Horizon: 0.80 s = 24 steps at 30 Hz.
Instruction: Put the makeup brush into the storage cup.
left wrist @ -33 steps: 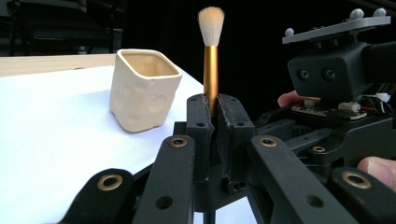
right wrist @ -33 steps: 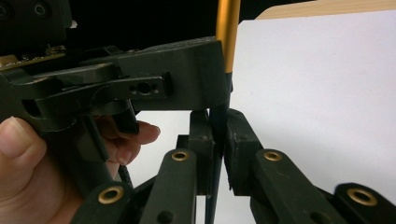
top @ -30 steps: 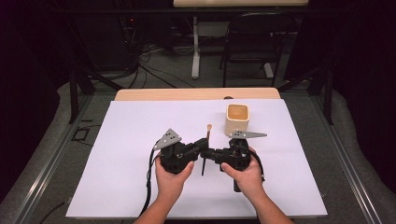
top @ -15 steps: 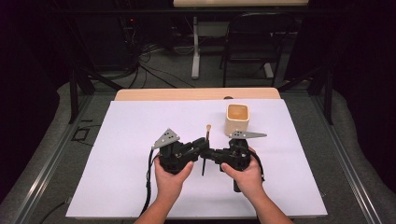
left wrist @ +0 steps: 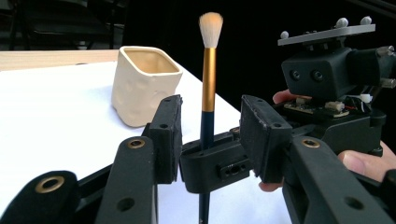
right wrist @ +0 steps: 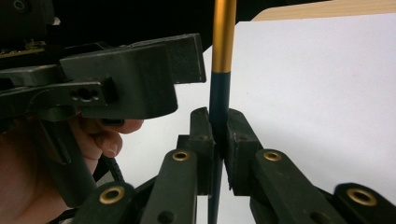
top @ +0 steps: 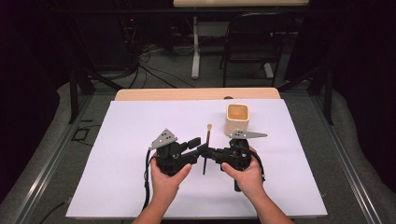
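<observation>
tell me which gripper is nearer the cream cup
Right. The right gripper, clamped on the brush, sits just in front of the cream cup; the left gripper is farther off to the cup's left.

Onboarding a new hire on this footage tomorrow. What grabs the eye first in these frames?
The makeup brush standing upright mid-table, bristles up, clamped by the right gripper on its dark handle. The left gripper faces it, jaws open on either side of the right gripper's tips. Behind, toward the table's far right, stands a cream square cup on the white table cover.
</observation>
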Motion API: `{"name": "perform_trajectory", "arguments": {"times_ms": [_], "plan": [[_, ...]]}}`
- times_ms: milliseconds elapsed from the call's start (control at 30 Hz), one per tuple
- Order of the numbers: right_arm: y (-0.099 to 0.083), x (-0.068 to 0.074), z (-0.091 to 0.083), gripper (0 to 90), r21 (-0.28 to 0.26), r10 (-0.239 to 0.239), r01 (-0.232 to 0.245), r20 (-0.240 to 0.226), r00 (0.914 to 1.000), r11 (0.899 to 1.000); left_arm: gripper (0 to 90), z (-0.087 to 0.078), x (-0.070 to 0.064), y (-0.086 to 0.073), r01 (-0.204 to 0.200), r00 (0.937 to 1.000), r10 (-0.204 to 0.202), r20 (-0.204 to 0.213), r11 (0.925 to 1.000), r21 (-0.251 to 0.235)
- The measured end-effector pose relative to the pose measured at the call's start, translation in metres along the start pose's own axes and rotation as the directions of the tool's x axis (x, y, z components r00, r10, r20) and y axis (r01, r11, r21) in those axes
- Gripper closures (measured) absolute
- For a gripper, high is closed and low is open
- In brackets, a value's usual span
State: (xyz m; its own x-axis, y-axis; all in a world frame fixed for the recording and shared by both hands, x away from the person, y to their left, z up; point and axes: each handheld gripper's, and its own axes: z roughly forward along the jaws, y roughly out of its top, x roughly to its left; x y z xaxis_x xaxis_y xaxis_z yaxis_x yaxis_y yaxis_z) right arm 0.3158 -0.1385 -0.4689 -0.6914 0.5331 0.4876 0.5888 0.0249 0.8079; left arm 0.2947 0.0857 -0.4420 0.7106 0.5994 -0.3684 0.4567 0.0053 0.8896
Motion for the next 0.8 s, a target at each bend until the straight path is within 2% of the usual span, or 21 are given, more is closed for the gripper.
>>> {"name": "perform_trajectory", "arguments": {"times_ms": [100,667,800], "plan": [[0.000,0.000,0.000,83.2,-0.023,0.000,0.000,-0.003,1.0000,1.000,58.3,-0.001,0.002,0.000,-0.020,0.9996,0.020,-0.021,0.9998,0.010],[0.006,0.002,-0.008,83.2,-0.049,-0.031,0.033,0.033,0.9989,0.998,54.5,-0.015,0.011,-0.013,-0.034,0.9977,0.036,-0.058,0.9988,0.036],[0.006,0.002,-0.009,83.2,-0.048,-0.046,0.048,0.050,0.9977,0.998,54.3,-0.013,0.011,-0.017,-0.047,0.9964,0.052,-0.067,0.9966,0.068]]}}
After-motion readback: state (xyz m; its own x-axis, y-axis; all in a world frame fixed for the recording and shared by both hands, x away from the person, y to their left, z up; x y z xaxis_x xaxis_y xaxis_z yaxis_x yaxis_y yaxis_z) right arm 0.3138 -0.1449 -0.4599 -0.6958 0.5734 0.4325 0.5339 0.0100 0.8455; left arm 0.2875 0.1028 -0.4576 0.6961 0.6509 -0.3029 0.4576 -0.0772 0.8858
